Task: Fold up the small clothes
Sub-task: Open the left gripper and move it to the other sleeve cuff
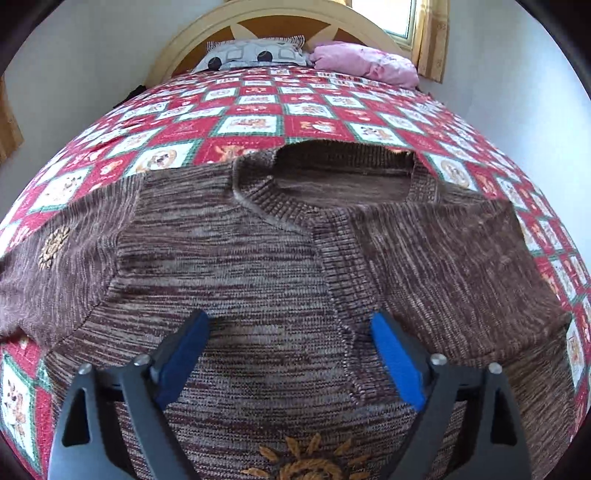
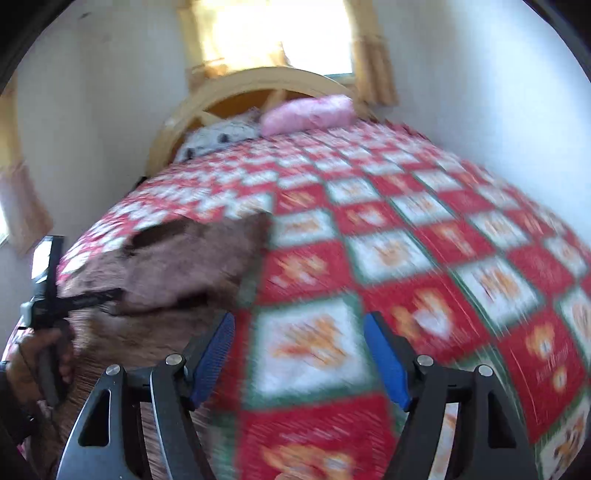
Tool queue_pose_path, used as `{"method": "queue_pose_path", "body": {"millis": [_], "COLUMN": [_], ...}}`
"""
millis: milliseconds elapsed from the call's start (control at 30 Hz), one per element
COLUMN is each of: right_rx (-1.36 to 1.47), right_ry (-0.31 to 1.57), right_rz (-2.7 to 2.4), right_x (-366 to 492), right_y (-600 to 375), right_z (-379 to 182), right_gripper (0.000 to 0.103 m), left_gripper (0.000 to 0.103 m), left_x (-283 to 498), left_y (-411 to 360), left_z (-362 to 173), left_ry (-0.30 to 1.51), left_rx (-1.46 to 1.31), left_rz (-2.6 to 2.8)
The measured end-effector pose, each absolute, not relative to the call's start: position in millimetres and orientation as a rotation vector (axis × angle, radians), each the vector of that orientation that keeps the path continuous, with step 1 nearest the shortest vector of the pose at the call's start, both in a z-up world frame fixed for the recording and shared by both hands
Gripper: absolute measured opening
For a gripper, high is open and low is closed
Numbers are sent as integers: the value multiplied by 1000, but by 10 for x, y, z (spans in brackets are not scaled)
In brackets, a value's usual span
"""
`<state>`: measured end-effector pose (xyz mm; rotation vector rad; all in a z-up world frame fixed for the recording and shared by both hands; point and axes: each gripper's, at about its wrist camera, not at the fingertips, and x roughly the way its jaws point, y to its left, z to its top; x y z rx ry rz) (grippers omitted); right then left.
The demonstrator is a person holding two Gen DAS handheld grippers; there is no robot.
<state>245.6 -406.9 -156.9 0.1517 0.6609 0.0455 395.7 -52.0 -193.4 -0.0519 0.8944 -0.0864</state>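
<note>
A brown knit sweater (image 1: pixel 258 258) with orange sun embroidery lies spread on the bed, neck opening toward the headboard; its right sleeve is folded across the chest. My left gripper (image 1: pixel 290 325) hovers just over the sweater's middle, open, its blue pads apart with nothing pinched between them. In the blurred right wrist view my right gripper (image 2: pixel 299 326) is open above the bare quilt (image 2: pixel 424 266), to the right of the sweater (image 2: pixel 177 258). The left gripper's body and the hand (image 2: pixel 40 354) holding it show at the left edge there.
The bed is covered by a red, white and green patchwork quilt (image 1: pixel 258 107). A grey patterned pillow (image 1: pixel 255 53) and a pink pillow (image 1: pixel 365 61) lie against the arched wooden headboard (image 1: pixel 184 48). White walls and a curtained window (image 2: pixel 280 33) stand behind.
</note>
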Motion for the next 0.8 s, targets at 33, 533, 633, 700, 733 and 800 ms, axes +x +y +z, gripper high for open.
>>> {"method": "queue_pose_path", "body": {"millis": [33,533,633,700,733,800], "right_rx": [123,115,37,-27,-52,-44], "right_ry": [655,897,884,892,893,891], "right_rz": [82,217,185,167,163,167], "right_x": [2542,3441,3418,3428,3432,3428], "right_y": [-3918,-3160,-3038,-2946,-2915,-2954], "right_z": [-1486,-2021,-2089,-2106,-2119,-2113], "right_gripper": [73,73,74,79,80,81], "left_gripper": [96,103,103,103,103,103], "left_x": [3934,3891,3880,3834,3805,3702], "left_y": [-547,-552,-538,-492,-449,-282], "left_z": [-1933,-1956,-1941,-1914,-1903,-1869], "left_ry": [892,885,884,883,888,887], "left_rx": [-44,-104,-112,-122,-127,-146], "left_rz": [-85,-130,-143,-159,-164,-147]}}
